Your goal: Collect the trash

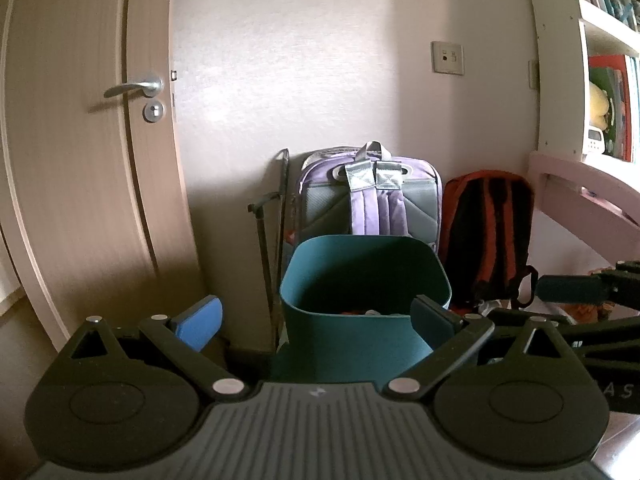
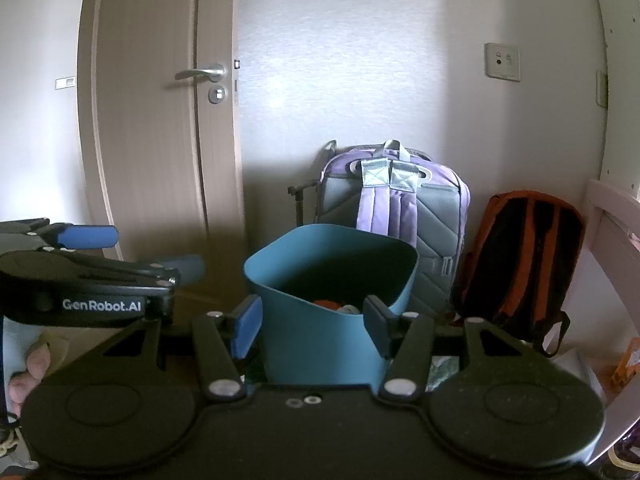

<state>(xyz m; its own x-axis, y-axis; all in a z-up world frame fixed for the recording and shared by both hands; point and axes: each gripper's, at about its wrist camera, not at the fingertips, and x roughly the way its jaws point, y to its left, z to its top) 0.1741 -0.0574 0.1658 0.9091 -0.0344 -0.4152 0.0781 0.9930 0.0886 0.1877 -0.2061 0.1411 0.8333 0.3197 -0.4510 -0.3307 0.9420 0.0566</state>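
A teal trash bin (image 1: 360,332) stands open on the floor, with red and white scraps of trash (image 1: 370,313) showing low inside. My left gripper (image 1: 316,322) is open just in front of the bin and holds nothing; its blue left pad is off the bin's left side. In the right wrist view the same bin (image 2: 320,344) and its trash (image 2: 338,305) lie straight ahead. My right gripper (image 2: 312,330) is open and holds nothing, its pads flanking the bin's near wall. The left gripper (image 2: 160,250) shows at the left, open.
A purple and grey backpack (image 1: 372,200) and an orange and black backpack (image 1: 488,236) lean on the wall behind the bin. A closed wooden door (image 1: 80,160) is at the left, a pink desk (image 1: 584,200) and bookshelf at the right. A person's foot (image 2: 28,368) is at lower left.
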